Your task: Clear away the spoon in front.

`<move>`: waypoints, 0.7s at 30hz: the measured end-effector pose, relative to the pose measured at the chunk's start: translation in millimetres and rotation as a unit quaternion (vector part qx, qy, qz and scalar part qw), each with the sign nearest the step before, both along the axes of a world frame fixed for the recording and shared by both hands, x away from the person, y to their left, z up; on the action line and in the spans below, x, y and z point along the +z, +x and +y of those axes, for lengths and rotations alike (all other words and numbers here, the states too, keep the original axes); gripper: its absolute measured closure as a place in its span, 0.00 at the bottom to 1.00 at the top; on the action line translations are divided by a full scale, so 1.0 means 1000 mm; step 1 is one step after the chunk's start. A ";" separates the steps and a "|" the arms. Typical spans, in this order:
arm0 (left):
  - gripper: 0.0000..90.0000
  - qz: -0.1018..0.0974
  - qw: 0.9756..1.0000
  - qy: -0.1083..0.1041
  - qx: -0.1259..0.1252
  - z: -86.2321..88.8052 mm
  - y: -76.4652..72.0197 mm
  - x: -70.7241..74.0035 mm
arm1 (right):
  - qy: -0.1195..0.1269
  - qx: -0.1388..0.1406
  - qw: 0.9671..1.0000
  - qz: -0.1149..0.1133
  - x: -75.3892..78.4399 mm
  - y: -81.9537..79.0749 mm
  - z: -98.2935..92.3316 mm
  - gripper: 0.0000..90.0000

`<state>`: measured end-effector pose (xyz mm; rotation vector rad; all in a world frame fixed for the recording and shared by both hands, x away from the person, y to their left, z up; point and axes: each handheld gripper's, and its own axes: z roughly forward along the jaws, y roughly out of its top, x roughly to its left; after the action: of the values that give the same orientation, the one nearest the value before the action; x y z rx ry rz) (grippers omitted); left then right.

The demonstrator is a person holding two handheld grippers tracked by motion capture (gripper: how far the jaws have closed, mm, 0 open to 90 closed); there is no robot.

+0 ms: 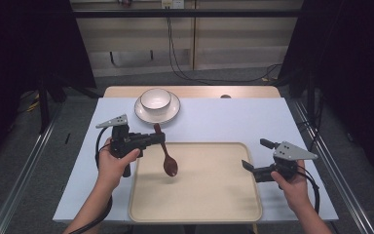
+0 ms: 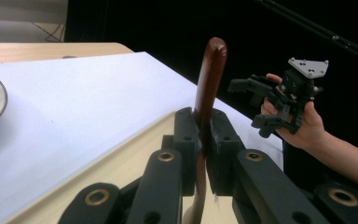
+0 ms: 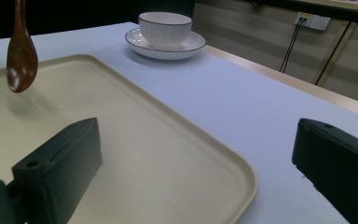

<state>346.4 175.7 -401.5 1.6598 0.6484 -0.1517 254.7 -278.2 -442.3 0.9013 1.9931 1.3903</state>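
A: What is on the left of the worktop [image 1: 78, 185]?

B: A person's left hand [image 1: 114, 163] holds the left tool [image 1: 152, 140]. Its jaws are pressed onto the handle of a dark brown wooden spoon [image 1: 166, 155], pinching it partway along. The spoon hangs bowl-down over the left part of a beige tray [image 1: 199, 209], clear of its surface; a shadow lies beneath it.

A: And behind that?

B: Farther back, near the middle, a white bowl [image 1: 156, 99] sits on a white saucer [image 1: 143, 114], well apart from the spoon.

A: What about the right side?

B: The right hand [image 1: 292, 185] holds the right tool [image 1: 255, 157] just over the tray's right edge. Its jaws are spread wide, with nothing between them. In the right gripper view, tray and pale blue cloth show through the gap.

A: What seems to be in hand, and how should it go?

B: It looks as if the spoon is being set on the tray. The grip is narrow and the spoon hangs slightly tilted, so it could swing or slip. Best to lower it slowly, let the spoon's bowl touch first, lay the handle flat inside the rim, then part the jaws and lift straight away. The right tool should keep clear.
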 end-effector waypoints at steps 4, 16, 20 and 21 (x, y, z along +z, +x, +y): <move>0.93 0.003 1.000 0.000 -0.004 -0.002 -0.003 -0.003 | -0.001 0.001 1.000 0.000 0.000 0.000 0.000 0.01; 0.93 0.012 1.000 0.001 -0.024 -0.008 -0.010 -0.010 | -0.002 -0.002 1.000 -0.002 0.000 0.000 0.000 0.01; 0.93 0.014 1.000 0.003 -0.026 -0.008 -0.010 -0.011 | -0.001 -0.001 1.000 -0.004 0.000 0.000 0.000 0.01; 0.93 0.020 0.999 0.002 -0.028 -0.009 -0.012 -0.012 | -0.002 0.000 1.000 -0.003 0.000 0.000 0.000 0.01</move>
<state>334.8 166.7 -413.6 1.6830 0.6328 -0.2243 254.8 -278.1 -442.0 0.8950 1.9901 1.3874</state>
